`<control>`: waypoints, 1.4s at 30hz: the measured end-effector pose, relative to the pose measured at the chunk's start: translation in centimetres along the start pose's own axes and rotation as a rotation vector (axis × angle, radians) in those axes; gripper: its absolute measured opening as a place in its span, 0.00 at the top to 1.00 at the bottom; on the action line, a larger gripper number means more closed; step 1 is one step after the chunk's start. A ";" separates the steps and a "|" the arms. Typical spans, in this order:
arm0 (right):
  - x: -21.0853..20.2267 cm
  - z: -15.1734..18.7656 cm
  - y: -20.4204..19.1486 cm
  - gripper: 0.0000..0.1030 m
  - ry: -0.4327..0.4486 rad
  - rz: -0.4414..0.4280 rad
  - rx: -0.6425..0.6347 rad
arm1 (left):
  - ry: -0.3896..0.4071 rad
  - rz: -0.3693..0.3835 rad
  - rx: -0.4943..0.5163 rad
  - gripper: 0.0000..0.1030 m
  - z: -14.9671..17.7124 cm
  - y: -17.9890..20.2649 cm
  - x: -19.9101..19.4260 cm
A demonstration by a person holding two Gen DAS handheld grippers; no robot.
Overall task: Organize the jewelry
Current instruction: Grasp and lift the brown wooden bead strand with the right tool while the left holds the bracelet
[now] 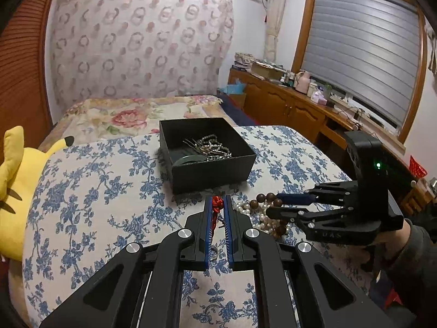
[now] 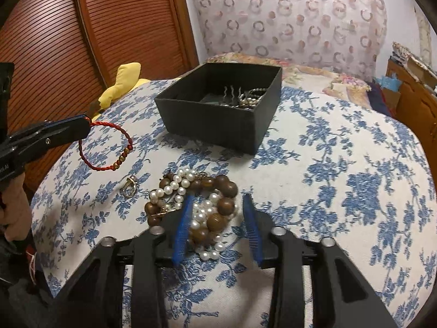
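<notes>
Floral cloth (image 2: 327,164): only right view shows ring (image 2: 129,188) beside red bracelet (image 2: 109,147).

Dim, warm indoor light, soft shadows, slightly grainy detail, and strong fisheye bending with dark vignetted corners.

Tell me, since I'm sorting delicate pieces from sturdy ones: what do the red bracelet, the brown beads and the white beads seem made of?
Red bracelet: braided cord, matte, with small shiny gold-coloured beads, probably metal.
Brown beads: likely wood, going by their warm brown colour and soft sheen.
White beads: pearls or imitation pearl, with a glossy, creamy lustre; which one cannot be told.
</notes>
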State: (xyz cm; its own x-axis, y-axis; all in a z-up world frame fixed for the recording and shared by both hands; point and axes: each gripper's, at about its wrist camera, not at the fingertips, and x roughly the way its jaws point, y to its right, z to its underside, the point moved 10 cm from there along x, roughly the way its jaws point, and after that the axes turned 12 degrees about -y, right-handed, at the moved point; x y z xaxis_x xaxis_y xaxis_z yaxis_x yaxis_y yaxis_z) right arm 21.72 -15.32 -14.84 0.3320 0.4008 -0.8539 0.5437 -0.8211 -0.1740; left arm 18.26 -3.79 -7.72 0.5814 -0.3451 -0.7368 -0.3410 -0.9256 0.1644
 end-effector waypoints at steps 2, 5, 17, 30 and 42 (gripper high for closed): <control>-0.4 -0.1 -0.4 0.83 0.012 -0.005 -0.009 | -0.003 -0.001 0.000 0.93 0.1 -0.1 0.0; -1.2 -0.4 -1.1 0.85 0.026 -0.018 -0.031 | -0.001 -0.001 -0.006 0.93 0.2 -0.3 -0.1; -7.2 -3.5 -4.2 0.86 0.154 -0.026 -0.127 | 0.012 0.001 -0.015 0.93 0.0 -0.5 -0.7; -12.7 -6.4 -5.3 0.86 0.262 -0.004 -0.169 | 0.027 -0.001 -0.017 0.93 -0.4 -0.7 -1.4; -17.2 -8.9 -5.8 0.86 0.345 0.019 -0.183 | 0.053 -0.010 -0.020 0.93 -1.2 -0.8 -2.6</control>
State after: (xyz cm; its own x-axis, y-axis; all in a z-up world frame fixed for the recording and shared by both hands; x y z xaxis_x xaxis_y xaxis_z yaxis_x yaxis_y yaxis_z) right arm 19.72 -13.83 5.24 0.5662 0.5250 -0.6354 0.6532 -0.7560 -0.0425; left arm 17.88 -2.32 -5.13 0.6233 -0.3434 -0.7025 -0.3207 -0.9316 0.1709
